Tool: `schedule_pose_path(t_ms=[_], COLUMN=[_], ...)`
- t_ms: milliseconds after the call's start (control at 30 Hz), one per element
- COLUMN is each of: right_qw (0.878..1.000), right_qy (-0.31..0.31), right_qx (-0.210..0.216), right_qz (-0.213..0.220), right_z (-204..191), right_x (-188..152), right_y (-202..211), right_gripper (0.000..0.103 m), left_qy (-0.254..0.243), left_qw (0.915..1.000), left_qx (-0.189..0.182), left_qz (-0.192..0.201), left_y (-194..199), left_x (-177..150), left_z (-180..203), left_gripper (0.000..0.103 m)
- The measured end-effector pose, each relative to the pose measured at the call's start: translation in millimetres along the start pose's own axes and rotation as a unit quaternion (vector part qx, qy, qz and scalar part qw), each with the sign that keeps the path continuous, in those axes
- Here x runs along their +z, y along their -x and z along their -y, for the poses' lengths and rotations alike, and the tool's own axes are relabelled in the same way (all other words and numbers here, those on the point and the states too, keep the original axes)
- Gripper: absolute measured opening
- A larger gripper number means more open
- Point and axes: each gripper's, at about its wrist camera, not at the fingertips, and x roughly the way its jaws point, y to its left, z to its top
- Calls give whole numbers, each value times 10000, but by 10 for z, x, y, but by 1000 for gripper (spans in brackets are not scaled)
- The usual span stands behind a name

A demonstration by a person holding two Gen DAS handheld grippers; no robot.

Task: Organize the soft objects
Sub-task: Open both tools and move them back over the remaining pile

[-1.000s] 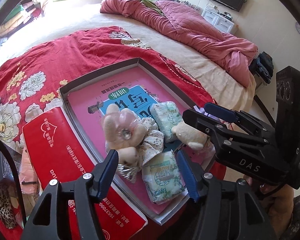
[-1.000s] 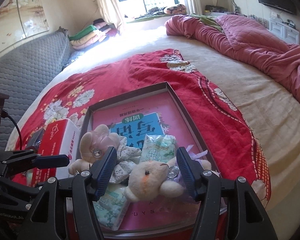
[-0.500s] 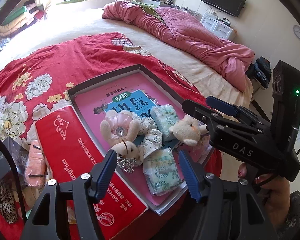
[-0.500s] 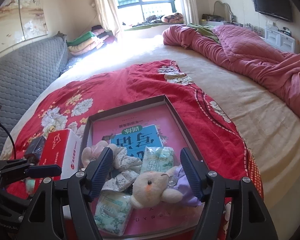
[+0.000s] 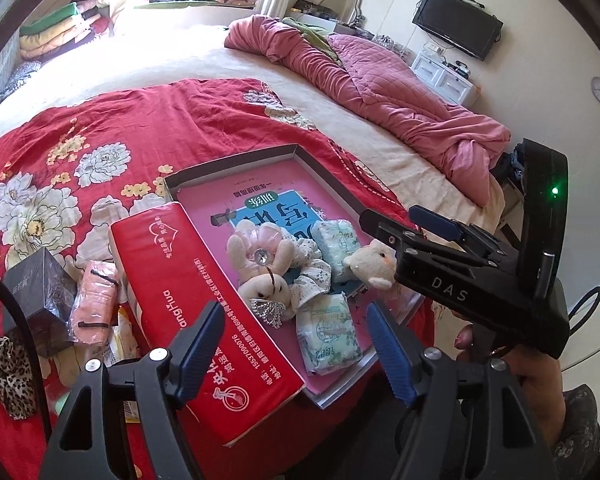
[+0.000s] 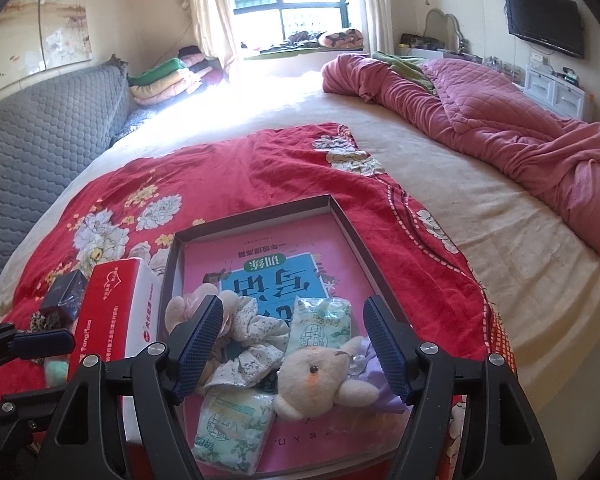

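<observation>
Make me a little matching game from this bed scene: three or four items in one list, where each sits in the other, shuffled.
Things:
1. cream plush bear
2. red carton
3. leopard-print scrunchie
4. pink quilt

Places:
A. bunched at the far side of the bed
B. inside the shallow tray
C. on the red bedspread, left of the black box
D. along the tray's left edge

Pairs: 1-B, 2-D, 3-C, 4-A
</observation>
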Motion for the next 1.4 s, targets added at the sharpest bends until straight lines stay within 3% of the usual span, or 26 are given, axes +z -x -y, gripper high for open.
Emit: schedule_pose_path(t_ms=[333,667,900,1067,1400], right_qw=[9999,9998,9996,9990,9930], right_qy=[-41,-58,55,87,664], right_qx=[-109,-169,-230,50,634], right_qz=[-51,-91,153,446,745], right_z=[-53,-198,-371,-603,-1424], right_x=[19,53,134,285,457], right_y=[58,64,234,473,778], right_gripper=[77,77,78,78,78], left_qy=[-7,185,280,408,799], left_qw=[9999,9987,9972,9959,9885], left_qx=[61,346,498,582,885], left_qz=[84,318,490,563,930], left_y=[218,557,812,1002,1466], left_x=[-88,-188,-302,-374,-531], left_z=[-8,-258,-424,-581,-951], left_gripper=[77,82,82,82,82])
